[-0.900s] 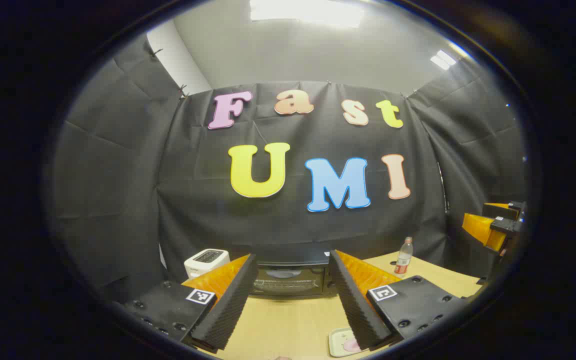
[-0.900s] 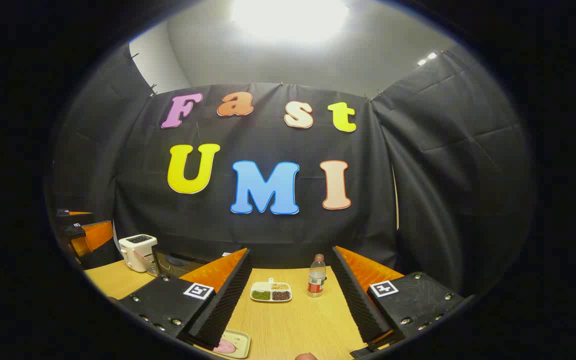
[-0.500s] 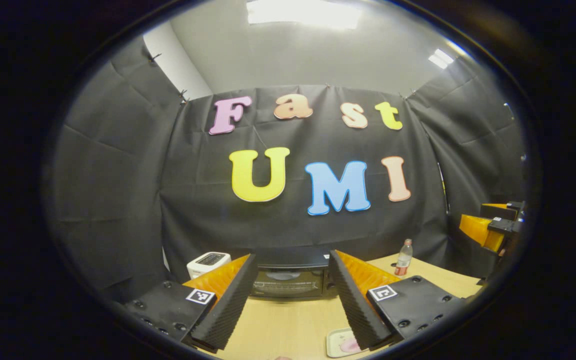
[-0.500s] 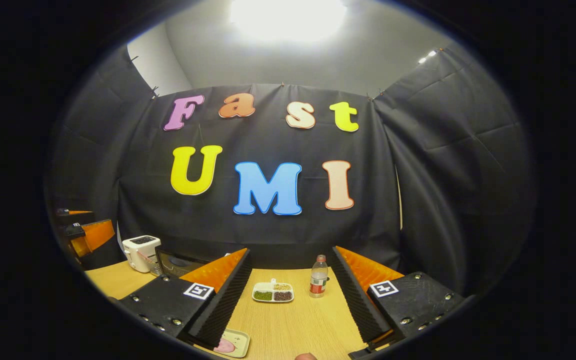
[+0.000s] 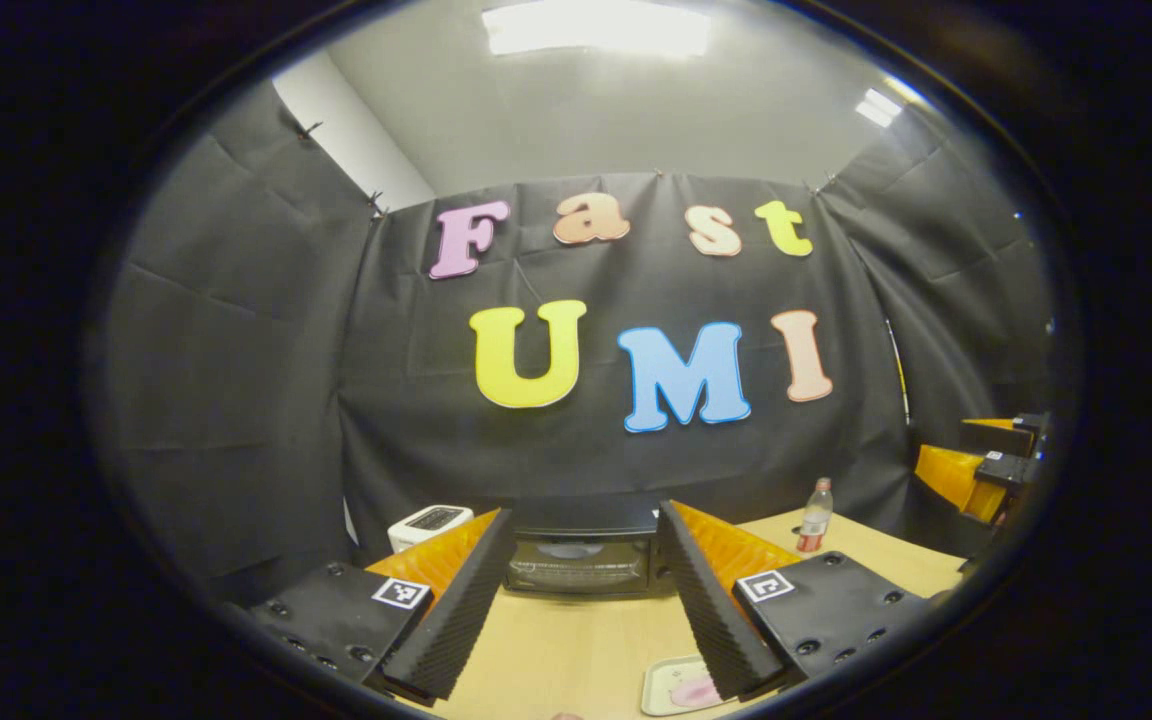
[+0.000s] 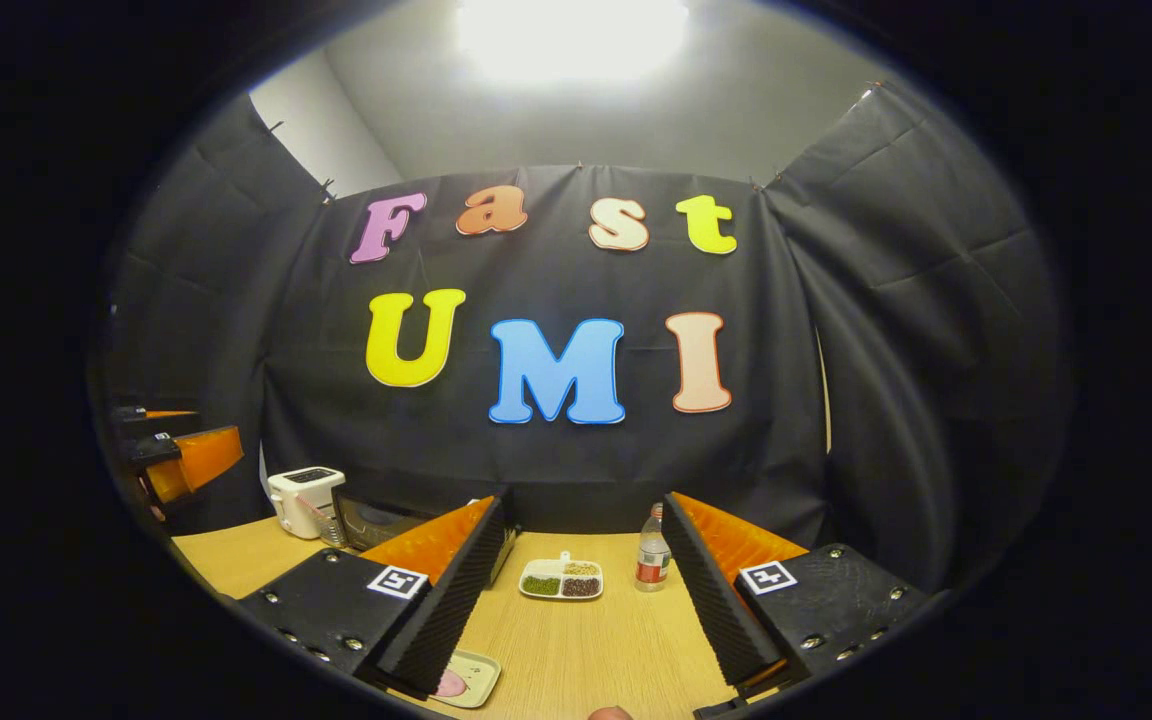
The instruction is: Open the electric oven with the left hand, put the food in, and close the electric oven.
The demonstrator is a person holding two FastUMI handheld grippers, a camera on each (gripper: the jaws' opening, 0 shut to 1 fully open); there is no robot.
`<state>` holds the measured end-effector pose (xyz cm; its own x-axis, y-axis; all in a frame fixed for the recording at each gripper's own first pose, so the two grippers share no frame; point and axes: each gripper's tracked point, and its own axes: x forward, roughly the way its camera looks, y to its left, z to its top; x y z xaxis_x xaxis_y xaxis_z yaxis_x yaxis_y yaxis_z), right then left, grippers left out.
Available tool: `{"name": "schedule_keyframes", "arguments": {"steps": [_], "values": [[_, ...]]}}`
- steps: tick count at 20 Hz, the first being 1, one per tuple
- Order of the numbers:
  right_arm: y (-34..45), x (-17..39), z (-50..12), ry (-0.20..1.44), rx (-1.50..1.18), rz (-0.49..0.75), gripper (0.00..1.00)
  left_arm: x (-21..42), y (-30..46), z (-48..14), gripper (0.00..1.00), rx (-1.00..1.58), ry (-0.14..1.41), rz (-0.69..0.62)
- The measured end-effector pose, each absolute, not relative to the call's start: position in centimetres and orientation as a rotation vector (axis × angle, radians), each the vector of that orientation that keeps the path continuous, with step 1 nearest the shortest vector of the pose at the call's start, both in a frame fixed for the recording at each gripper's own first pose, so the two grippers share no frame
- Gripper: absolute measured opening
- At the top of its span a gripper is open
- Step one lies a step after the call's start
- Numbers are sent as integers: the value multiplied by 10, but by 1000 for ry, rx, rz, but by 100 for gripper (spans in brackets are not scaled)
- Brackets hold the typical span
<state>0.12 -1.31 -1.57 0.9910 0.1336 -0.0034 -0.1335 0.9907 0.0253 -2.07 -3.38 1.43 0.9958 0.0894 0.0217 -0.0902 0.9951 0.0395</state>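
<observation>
Looking along the left gripper [image 5: 581, 620], its fingers spread wide and holding nothing, the oven [image 5: 581, 560] sits straight ahead at the back of the table [image 5: 556, 650], door closed; the aim suggests a line-up for the door, judged not yet touched. Left of the oven stands a white toaster [image 5: 426, 522], right of it a bottle [image 5: 815, 515], and nearer than the oven a small tray [image 5: 664, 688] carries a pink piece of food [image 5: 696, 690]. In the right gripper view, the right gripper [image 6: 576, 620] is likewise wide and empty, pointing right of the oven [image 6: 376, 522] at a divided dish [image 6: 561, 580] holding green, dark and pale grains, beside the bottle [image 6: 652, 562]; the food tray [image 6: 471, 678] lies near its left finger.
</observation>
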Motion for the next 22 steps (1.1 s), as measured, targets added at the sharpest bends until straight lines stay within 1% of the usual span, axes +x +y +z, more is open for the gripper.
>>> {"name": "schedule_keyframes", "arguments": {"steps": [4,7,10,18,19,21,22], "values": [[-13,2,-27,24,35,168,98,0,-25,15,100,52,-20,106],[-15,8,-27,15,13,165,98,29,-16,13,100,45,-24,106],[-12,20,-33,35,14,142,98,66,-6,5,100,42,-23,97],[2,49,-37,50,-1,40,98,167,7,-37,100,10,32,0],[3,52,-37,52,-1,25,98,178,9,-45,96,7,41,-11],[5,58,-40,58,-8,-5,98,198,10,-59,96,2,61,-32],[6,62,-43,67,-13,-20,98,207,11,-66,91,0,73,-41]]}}
